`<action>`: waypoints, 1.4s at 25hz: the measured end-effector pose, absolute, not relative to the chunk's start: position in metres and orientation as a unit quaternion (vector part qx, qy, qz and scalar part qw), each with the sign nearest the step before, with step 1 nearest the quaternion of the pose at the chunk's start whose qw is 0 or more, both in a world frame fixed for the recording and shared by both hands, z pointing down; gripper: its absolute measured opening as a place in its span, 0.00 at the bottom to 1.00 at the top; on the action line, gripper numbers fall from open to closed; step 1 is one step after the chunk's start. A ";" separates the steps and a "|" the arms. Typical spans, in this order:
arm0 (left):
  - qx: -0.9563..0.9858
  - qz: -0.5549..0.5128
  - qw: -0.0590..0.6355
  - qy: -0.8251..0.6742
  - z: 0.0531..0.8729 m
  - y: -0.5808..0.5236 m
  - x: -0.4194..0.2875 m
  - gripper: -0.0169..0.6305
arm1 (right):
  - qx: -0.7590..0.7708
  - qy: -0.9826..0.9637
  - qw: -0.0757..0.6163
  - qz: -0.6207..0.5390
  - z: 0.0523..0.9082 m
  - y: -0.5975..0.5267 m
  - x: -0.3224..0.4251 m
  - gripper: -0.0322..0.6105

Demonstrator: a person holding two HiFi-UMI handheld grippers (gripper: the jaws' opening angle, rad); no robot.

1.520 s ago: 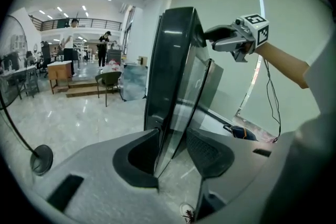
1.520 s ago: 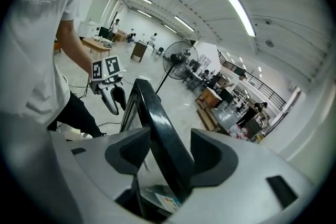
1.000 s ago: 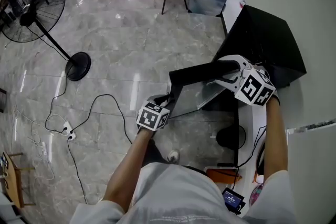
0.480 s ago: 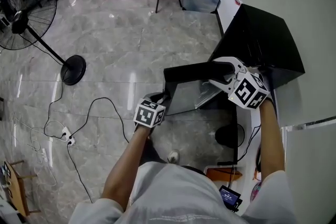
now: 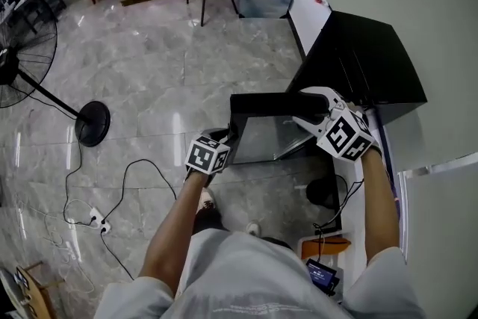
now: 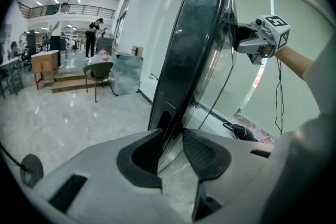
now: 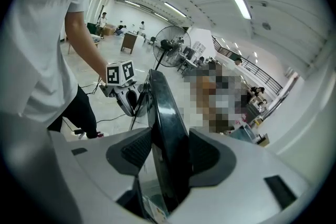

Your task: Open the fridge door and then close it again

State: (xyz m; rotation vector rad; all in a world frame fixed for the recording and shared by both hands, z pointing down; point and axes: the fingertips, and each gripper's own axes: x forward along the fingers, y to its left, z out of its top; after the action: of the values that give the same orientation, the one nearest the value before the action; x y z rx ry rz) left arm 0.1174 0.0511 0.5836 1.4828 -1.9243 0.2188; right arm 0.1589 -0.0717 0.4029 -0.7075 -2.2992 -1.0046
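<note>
Head view shows us the glossy black fridge door [image 5: 269, 104] standing open from the black fridge cabinet [image 5: 366, 63]. Our left gripper [image 5: 226, 137] and right gripper [image 5: 308, 107] have just been closing, fingers pinching its edge between them. Opening looks done; shutting remains.

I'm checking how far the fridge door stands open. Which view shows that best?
The head view: from above, the fridge door stands swung out from the black fridge. Both gripper views show only the door's edge, close up, not the opening.
</note>
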 end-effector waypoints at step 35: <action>0.749 0.160 0.311 -0.563 0.583 -0.130 -0.083 0.19 | 0.046 -0.887 0.360 -0.285 0.403 -0.191 0.032 0.38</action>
State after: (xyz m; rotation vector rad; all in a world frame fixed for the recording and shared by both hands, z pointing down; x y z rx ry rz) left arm -0.0825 -0.1303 0.5826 1.9765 -1.4877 0.4225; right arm 0.0316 -0.1907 0.4029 0.1198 -2.2871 -0.7337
